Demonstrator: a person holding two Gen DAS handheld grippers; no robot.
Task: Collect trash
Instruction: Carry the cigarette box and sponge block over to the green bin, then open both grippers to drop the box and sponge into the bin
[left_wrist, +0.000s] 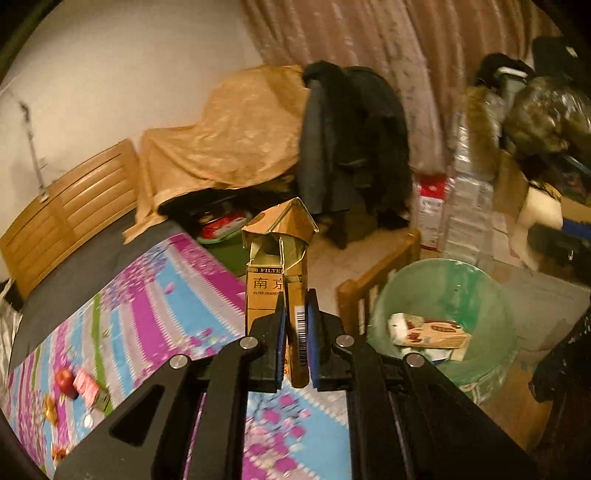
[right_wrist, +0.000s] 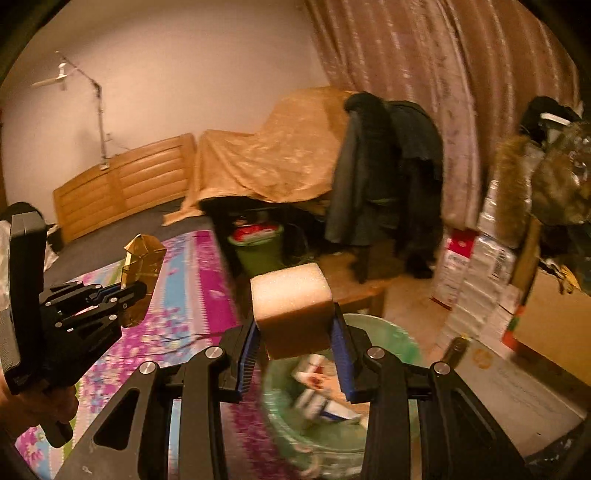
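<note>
The left gripper (left_wrist: 295, 328) is clenched on a light, crushable cigarette pack (left_wrist: 277, 280) above the bed, while the right gripper (right_wrist: 297, 354) squeezes a soft foam block (right_wrist: 291, 310) by its sides over the green bin (right_wrist: 391, 332).

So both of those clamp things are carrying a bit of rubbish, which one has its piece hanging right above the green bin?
The right gripper, with the foam block: the green bin sits directly beneath it. The left gripper holds its gold cigarette pack over the flowered bedspread.
</note>
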